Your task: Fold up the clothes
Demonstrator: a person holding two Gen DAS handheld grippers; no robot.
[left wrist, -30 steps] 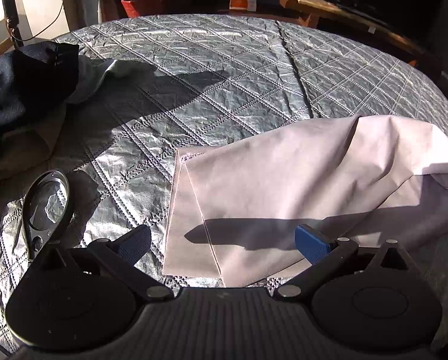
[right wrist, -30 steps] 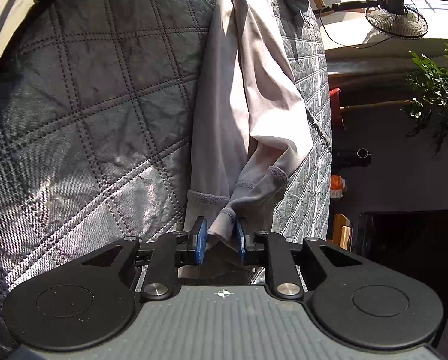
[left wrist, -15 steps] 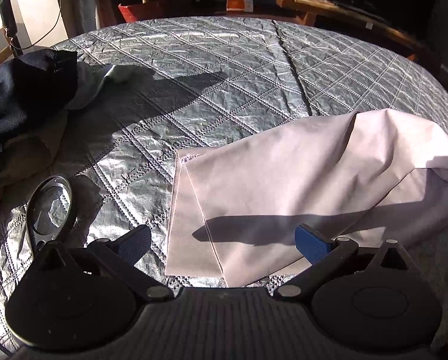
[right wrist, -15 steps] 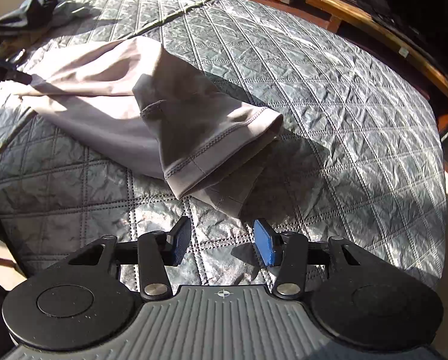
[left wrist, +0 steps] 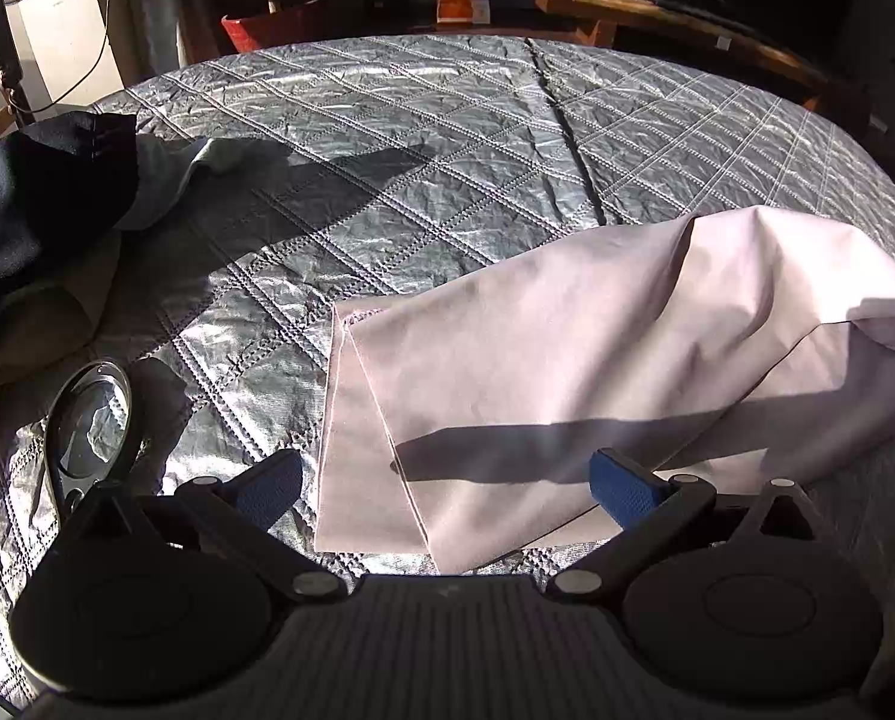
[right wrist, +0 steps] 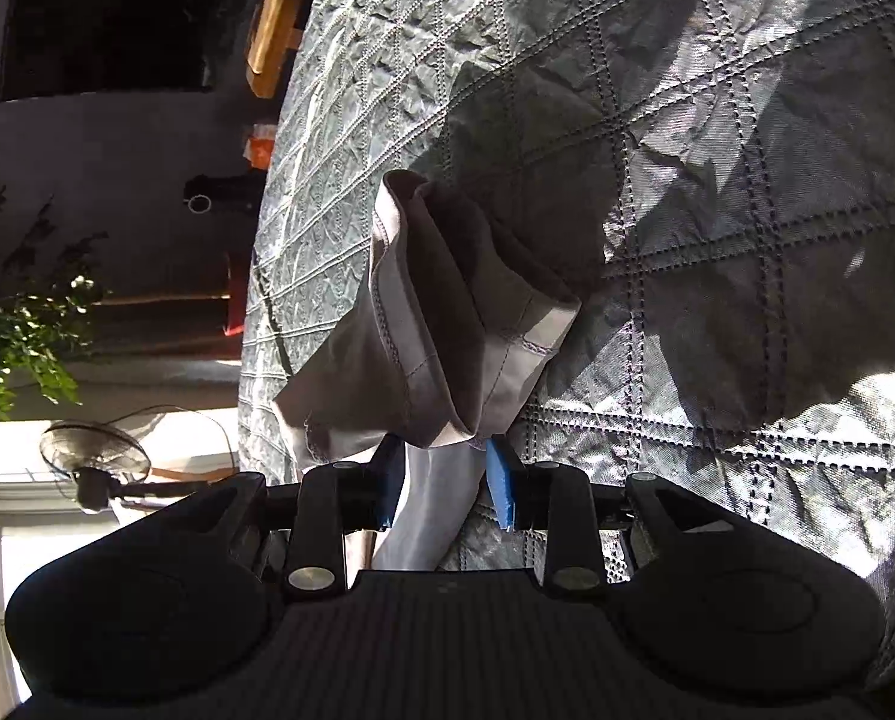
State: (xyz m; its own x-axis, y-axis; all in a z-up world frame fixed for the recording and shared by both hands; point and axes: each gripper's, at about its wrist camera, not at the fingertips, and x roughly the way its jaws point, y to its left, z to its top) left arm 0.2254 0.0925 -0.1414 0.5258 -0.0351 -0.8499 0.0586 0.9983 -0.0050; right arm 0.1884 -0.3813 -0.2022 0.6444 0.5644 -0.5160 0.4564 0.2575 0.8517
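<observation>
Shirt [left wrist: 567,372], pale, half-folded on quilted table [left wrist: 447,138]; right gripper [right wrist: 441,480] fingers pinching its sleeve hem, left gripper [left wrist: 447,480] fingers spread, empty; carry sleeve across flat, avoiding bunching.

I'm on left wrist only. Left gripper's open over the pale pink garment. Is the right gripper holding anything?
Observer: Yes. The right gripper has pale pink garment fabric between its blue pads.
Operator: Which part?
Observer: A hemmed cuff end, with visible stitching, bunched just beyond the fingertips.
Operator: Camera level?
Observer: No, it's rolled; the silver quilted table cover runs vertically in the right wrist view.
</observation>
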